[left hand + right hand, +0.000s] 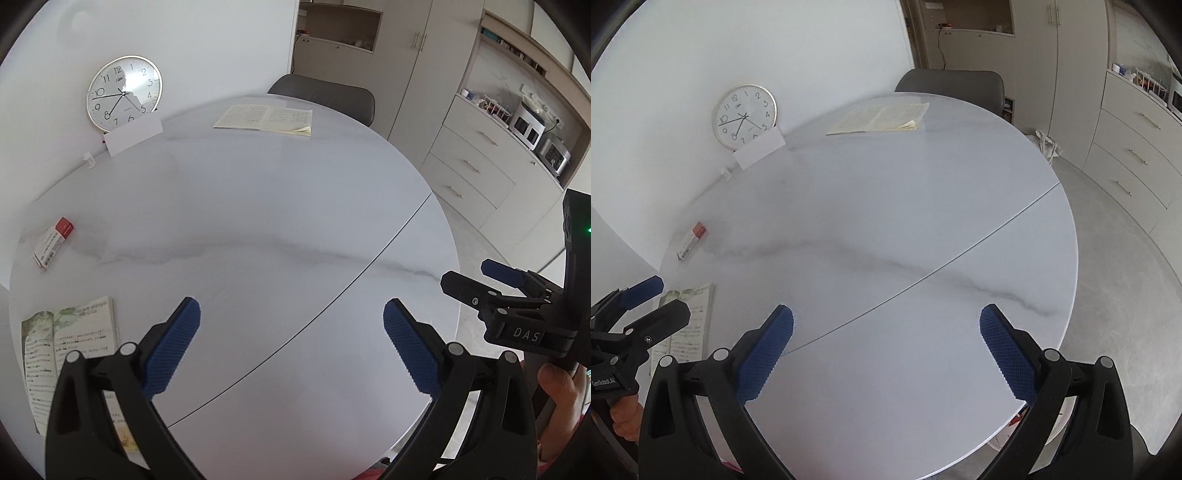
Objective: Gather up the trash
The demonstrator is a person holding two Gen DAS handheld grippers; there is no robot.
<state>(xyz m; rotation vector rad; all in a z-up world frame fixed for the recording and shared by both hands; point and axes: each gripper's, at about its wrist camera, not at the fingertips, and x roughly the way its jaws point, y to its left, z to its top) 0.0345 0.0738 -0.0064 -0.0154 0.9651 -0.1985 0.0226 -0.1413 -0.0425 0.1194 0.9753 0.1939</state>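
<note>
A small red and white carton point(53, 243) lies on the round white marble table point(258, 206) at its left side; it also shows in the right wrist view point(692, 240). My left gripper point(291, 325) is open and empty above the table's near part, well to the right of the carton. My right gripper point(886, 328) is open and empty above the near right part of the table point(886, 206). The right gripper also shows at the right edge of the left wrist view point(480, 280), and the left gripper at the left edge of the right wrist view point(646, 295).
An open illustrated book point(70, 347) lies at the near left. An open notebook point(266, 118) lies at the far side, before a grey chair point(325, 92). A wall clock point(123, 92), a white card point(133, 136) and a small white bottle point(88, 159) stand at the back left. Cabinets point(480, 162) line the right.
</note>
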